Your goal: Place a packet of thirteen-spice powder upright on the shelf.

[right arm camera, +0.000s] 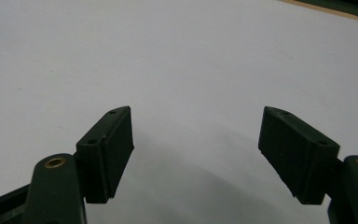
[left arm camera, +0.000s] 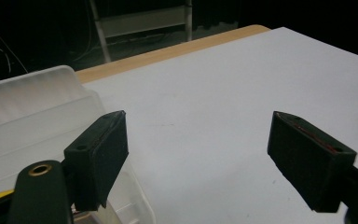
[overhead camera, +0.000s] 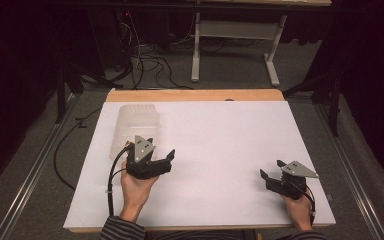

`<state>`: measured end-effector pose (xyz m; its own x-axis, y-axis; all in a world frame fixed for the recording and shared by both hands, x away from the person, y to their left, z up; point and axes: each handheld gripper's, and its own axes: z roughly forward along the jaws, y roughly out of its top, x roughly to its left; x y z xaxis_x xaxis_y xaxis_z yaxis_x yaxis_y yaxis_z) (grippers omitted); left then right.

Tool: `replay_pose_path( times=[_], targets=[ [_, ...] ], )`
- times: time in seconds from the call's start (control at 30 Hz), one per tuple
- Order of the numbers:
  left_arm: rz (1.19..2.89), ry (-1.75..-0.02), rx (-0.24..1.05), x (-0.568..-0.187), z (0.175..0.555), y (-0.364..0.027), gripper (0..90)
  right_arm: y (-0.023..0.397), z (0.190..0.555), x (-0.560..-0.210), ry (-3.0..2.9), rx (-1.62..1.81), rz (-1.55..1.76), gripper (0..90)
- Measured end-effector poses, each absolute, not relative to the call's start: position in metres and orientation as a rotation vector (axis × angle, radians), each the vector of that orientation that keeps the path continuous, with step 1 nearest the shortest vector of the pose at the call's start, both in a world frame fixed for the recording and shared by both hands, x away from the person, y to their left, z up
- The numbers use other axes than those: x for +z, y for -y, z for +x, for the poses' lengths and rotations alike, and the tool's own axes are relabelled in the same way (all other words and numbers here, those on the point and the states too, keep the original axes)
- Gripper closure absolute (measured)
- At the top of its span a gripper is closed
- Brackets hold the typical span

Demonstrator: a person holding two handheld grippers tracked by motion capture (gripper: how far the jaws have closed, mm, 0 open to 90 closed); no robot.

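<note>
1. Holding my left gripper [overhead camera: 161, 156] just at the 5 o'clock corner of the translucent plastic bin [overhead camera: 136, 129], I have its jaws standing apart with nothing between them.
2. From the left gripper view the bin [left arm camera: 37, 112] lies at about 9 o'clock of my jaws; the left pad [left arm camera: 103, 154] sits just over or against its near rim, and I cannot tell whether it touches.
3. The other pad [left arm camera: 307, 156] hangs over bare white table [left arm camera: 223, 107], so the bin wall is not yet between the two pads.
4. My right gripper [overhead camera: 271, 169] rests near the 4 o'clock part of the tabletop, well apart from the bin, with its jaws also spread and empty.
5. In the right gripper view I see the two pads [right arm camera: 109, 149] over plain white surface [right arm camera: 182, 60] and no object ahead.
6. The bin sits at about 10 o'clock on the table [overhead camera: 220, 135], lying flat, and looks empty as far as its cloudy walls let me judge.
7. I judge the work to be at its very start: the approach to the bin is nearly made, but no grip is taken.
8. What is left, as I read it, is to straddle the rim with my left jaws, clamp down, and then move the bin; the right hand has no part so far.
</note>
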<state>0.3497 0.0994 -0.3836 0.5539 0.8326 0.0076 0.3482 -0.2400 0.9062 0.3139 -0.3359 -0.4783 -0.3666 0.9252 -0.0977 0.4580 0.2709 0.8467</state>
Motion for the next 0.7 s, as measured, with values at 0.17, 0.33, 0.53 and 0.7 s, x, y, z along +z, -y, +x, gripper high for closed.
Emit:
replay_pose_path(
  times=[0.17, 0.33, 0.53, 0.7],
  targets=[
    [1.834, -0.96, 0.609, -0.385, 0.35, -0.094, 20.4, 0.336, 0.314, -0.478, -1.944, 1.0, 1.241, 26.6],
    [1.851, -0.938, 0.589, -0.387, 0.35, -0.088, 21.1, 0.336, 0.314, -0.478, -1.944, 1.0, 1.241, 26.6],
    [1.868, -0.922, 0.568, -0.391, 0.349, -0.078, 21.6, 0.336, 0.314, -0.478, -1.944, 1.001, 1.239, 26.6],
    [1.883, -0.913, 0.537, -0.396, 0.348, -0.072, 21.9, 0.336, 0.314, -0.478, -1.945, 1.0, 1.24, 26.6]
  ],
)
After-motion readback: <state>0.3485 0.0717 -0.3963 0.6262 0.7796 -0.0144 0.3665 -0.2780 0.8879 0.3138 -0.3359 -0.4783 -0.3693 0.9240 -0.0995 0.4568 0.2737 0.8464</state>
